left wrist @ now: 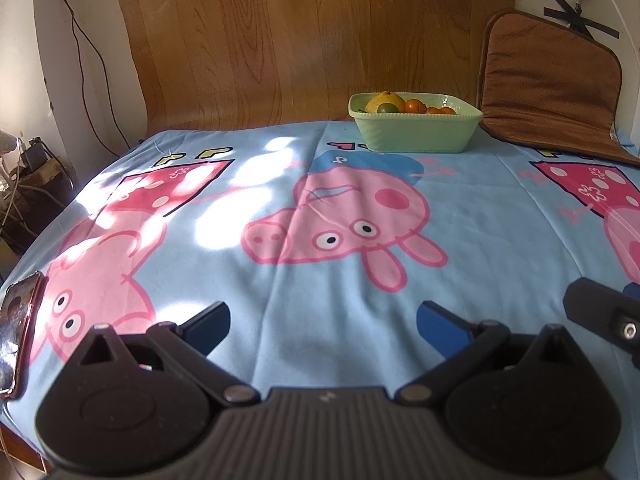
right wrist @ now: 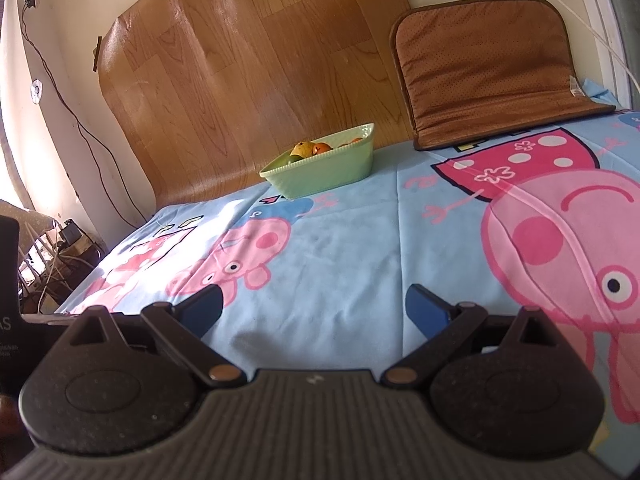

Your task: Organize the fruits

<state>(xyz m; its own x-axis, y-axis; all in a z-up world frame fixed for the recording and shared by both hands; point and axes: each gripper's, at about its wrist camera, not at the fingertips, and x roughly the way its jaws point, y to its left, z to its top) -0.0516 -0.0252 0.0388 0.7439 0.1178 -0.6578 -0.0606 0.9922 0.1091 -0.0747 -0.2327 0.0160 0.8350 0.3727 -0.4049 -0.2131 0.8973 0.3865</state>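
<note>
The fruits (left wrist: pixel 404 105) sit in a pale green dish (left wrist: pixel 416 132) at the far side of the bed, close to the wooden board (left wrist: pixel 312 40) that leans on the wall. There is one big yellow fruit (left wrist: pixel 383 101), a small green one (left wrist: pixel 387 108) in front of it, and some little orange ones (left wrist: pixel 428 107) beside them. From the right wrist view the dish (right wrist: pixel 320 170) looks tilted, and only the tops of the fruits (right wrist: pixel 310 148) peek over its rim. Going from left to right: a phone (left wrist: pixel 18 340) lies at the left edge of the bed, then comes the blue blanket (left wrist: pixel 320 280) with pink cartoon pigs, with bright spots of sun on its left part. Then comes the dish, and just to its right a brown cushion (left wrist: pixel 548 88) leans against the wall. The left gripper (left wrist: pixel 323 322) is low over the blanket, well apart from the dish, its blue fingers spread wide with nothing between them. The right gripper (right wrist: pixel 314 311) is the same, spread wide and holding nothing. Only bare blanket lies between the grippers and the dish.
</note>
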